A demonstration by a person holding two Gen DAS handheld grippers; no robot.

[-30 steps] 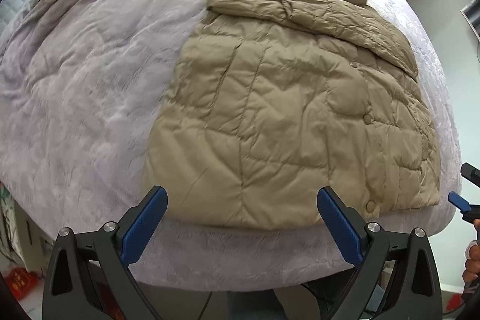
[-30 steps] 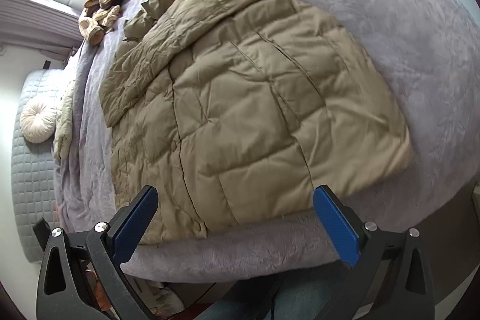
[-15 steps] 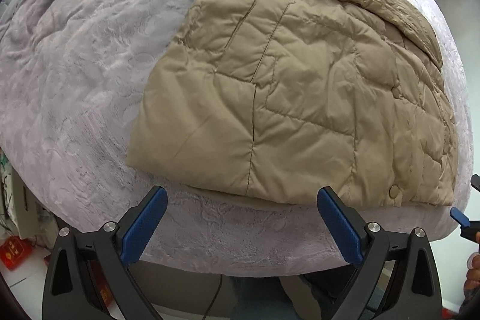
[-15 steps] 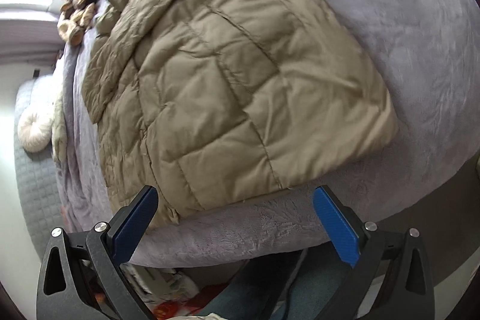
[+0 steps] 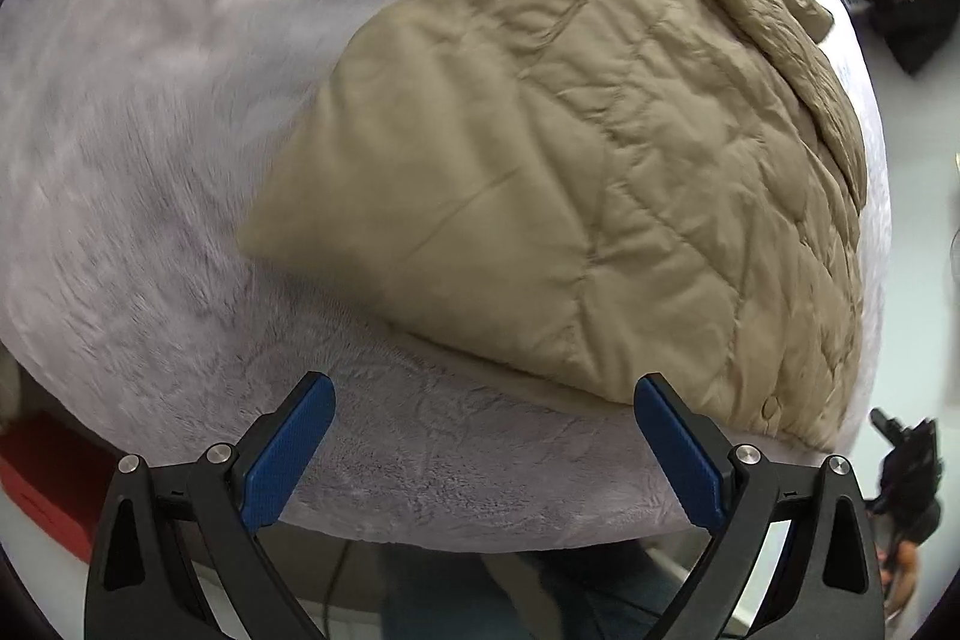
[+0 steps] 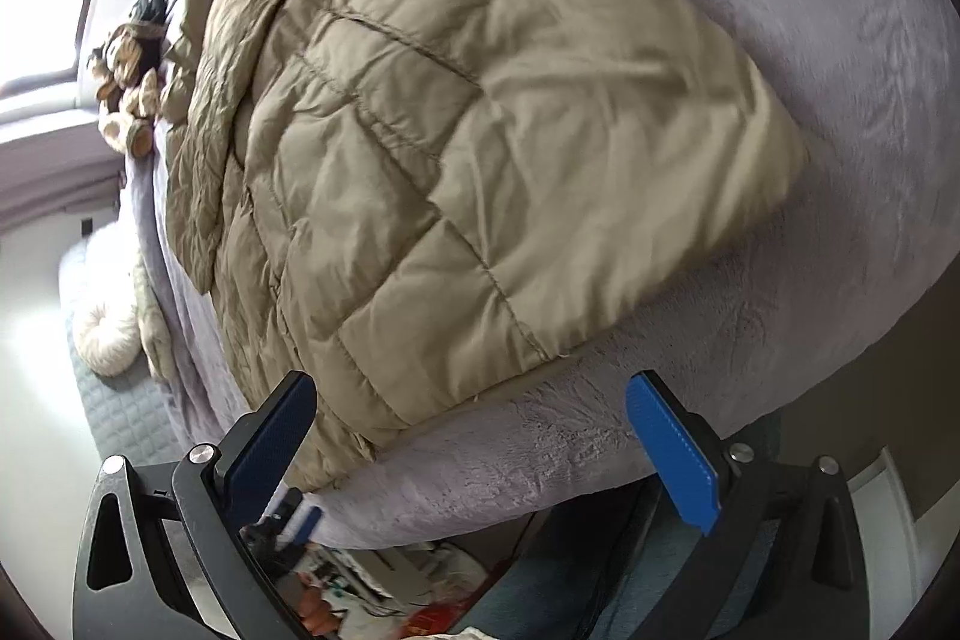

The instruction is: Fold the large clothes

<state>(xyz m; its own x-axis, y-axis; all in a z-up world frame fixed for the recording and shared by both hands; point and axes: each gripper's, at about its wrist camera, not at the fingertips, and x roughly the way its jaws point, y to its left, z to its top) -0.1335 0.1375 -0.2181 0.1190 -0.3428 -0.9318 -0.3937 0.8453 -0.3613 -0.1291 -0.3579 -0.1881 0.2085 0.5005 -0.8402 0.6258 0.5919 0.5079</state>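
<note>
already the tan quilted puffer jacket (image 5: pixel 600 196) lies partly folded, a sleeve laid across, on the grey plush bed (image 5: pixel 150 160). both the left gripper (image 5: pixel 483 451) and right gripper (image 6: pixel 474 448) hover at its near hem, jaws spread and empty; judging by this, further folds remain.

Left gripper (image 5: pixel 485 445) hangs with its blue-padded jaws spread wide — nothing between them. Right gripper (image 6: pixel 471 451) likewise gapes empty; its near-left finger seems — blur permitting — clear of contact.
</note>
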